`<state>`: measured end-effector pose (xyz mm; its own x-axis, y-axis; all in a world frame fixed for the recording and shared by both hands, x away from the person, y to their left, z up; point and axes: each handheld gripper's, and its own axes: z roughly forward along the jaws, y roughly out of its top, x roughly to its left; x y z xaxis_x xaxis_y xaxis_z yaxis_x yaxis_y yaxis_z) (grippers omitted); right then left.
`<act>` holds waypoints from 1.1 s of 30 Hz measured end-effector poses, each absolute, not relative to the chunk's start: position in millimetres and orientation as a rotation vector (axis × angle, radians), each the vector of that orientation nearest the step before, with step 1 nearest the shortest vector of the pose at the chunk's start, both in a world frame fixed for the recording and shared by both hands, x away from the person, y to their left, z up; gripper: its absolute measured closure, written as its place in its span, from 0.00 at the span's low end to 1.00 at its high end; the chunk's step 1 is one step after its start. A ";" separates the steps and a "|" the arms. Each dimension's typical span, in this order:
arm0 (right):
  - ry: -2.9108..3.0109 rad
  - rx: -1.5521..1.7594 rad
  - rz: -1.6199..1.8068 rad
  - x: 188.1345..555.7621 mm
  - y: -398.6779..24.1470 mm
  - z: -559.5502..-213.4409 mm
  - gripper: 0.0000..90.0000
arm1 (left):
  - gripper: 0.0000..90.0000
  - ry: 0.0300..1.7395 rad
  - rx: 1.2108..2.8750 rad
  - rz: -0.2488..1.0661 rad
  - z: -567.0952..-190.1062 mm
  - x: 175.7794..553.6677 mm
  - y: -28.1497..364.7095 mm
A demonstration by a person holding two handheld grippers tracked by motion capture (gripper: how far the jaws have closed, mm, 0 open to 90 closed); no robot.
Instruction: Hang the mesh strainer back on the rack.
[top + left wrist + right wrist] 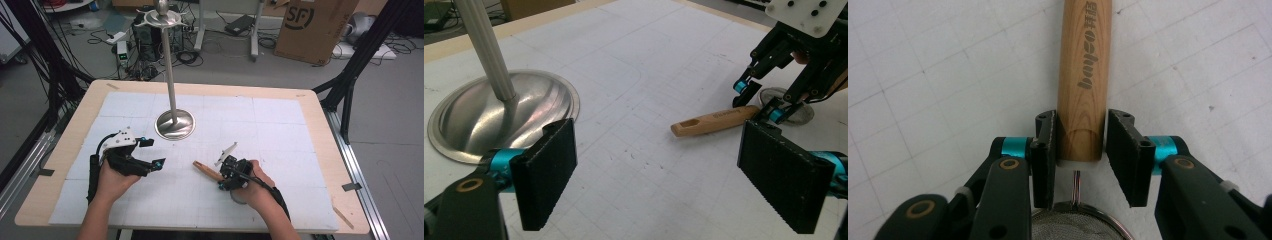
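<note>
Near the worktop's (65,150) front right, the right hand-held gripper (1081,145) holds the wooden handle (1085,75) of a mesh strainer (1075,227) lying flat, jaws narrowed around it. Well apart at left, the left hand-held gripper (659,170) hovers with jaws wide and empty, beside the metal stand (174,124).

A wooden table (65,145) carries a white gridded mat (280,125); on it, the steel stand (174,124), and the wooden-handled strainer (207,170) lying near the stand
</note>
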<state>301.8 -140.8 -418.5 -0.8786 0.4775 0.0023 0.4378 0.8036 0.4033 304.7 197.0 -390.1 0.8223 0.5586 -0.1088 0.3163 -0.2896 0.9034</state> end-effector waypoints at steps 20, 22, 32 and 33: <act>2.956 0.748 0.494 311.0 -131.2 -415.2 0.76 | 0.19 0.656 1.909 0.271 -390.9 304.3 194.1; 2.948 0.722 0.486 309.8 -130.3 -415.3 0.76 | 0.19 0.655 1.912 0.270 -391.1 304.3 193.9; 2.918 0.694 0.514 305.1 -132.0 -415.6 0.77 | 0.19 0.653 1.905 0.271 -390.2 304.3 195.9; 2.916 0.700 0.525 304.9 -133.0 -415.5 0.77 | 0.19 0.658 1.900 0.270 -390.2 304.2 196.3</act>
